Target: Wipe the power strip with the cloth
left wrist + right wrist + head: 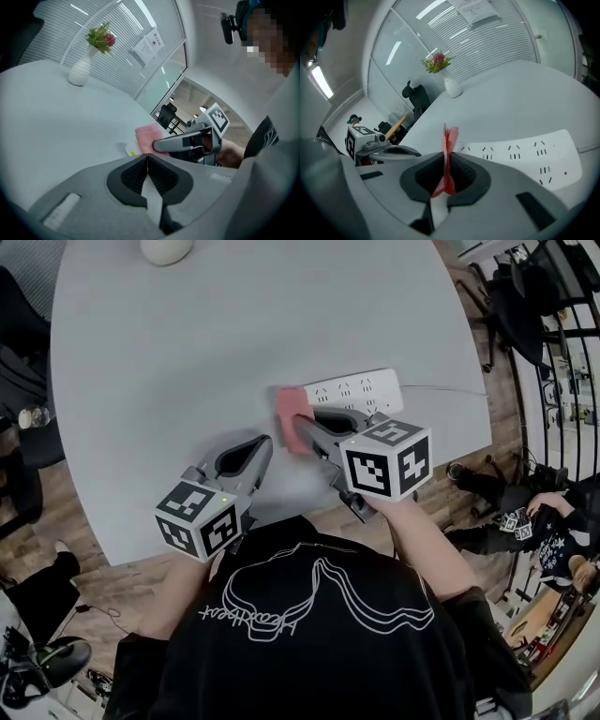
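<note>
A white power strip (361,390) lies on the grey round table (187,352), its cord running off to the right. My right gripper (302,430) is shut on a pink-red cloth (292,418), which hangs at the strip's left end. In the right gripper view the cloth (449,140) stands pinched between the jaws with the power strip (525,154) just beyond and to the right. My left gripper (264,448) is shut on nothing and sits left of the cloth, over the table. In the left gripper view the cloth (149,138) shows past the closed jaws.
A white vase (79,70) with flowers stands at the table's far edge, also the vase (167,249) at the top of the head view. The near table edge (309,512) runs just under the grippers. Chairs and a wood floor surround the table.
</note>
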